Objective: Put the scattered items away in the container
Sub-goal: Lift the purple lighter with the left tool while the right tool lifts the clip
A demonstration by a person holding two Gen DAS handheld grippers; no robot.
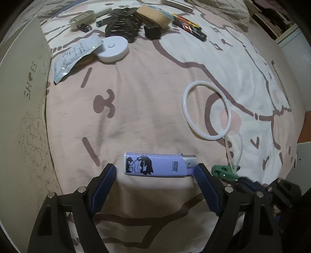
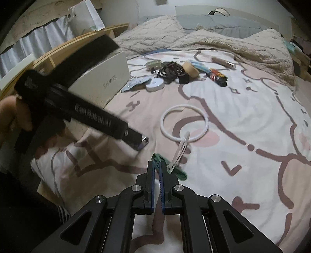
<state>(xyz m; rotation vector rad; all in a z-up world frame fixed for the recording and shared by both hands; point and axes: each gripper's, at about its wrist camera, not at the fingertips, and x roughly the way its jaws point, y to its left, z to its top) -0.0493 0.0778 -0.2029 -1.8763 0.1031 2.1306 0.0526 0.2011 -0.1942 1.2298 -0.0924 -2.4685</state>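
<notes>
A purple lighter (image 1: pixel 155 165) with a black drawing lies flat on the pink-and-white bedspread. My left gripper (image 1: pixel 154 171) points down over it and is open, one finger past each end; the right fingertip (image 1: pixel 200 171) is at the metal end, and the left stands clear. The beige shoe box (image 1: pixel 29 77) stands at the left. My right gripper (image 2: pixel 156 163) is shut, its tips over one end of a green clip (image 2: pixel 178 173); whether it pinches the clip I cannot tell. A thin loop ties the clip to a white ring (image 2: pixel 182 106). The left tool's black body (image 2: pixel 91 116) crosses the right wrist view.
At the far side of the bed lie a white round puck (image 1: pixel 113 48), a plastic packet (image 1: pixel 73 56), a black cable bundle (image 1: pixel 124 23), a tape roll (image 1: pixel 153 14) and a colourful pack (image 1: pixel 188 25). A fluffy blanket (image 2: pixel 213 42) is bunched behind them.
</notes>
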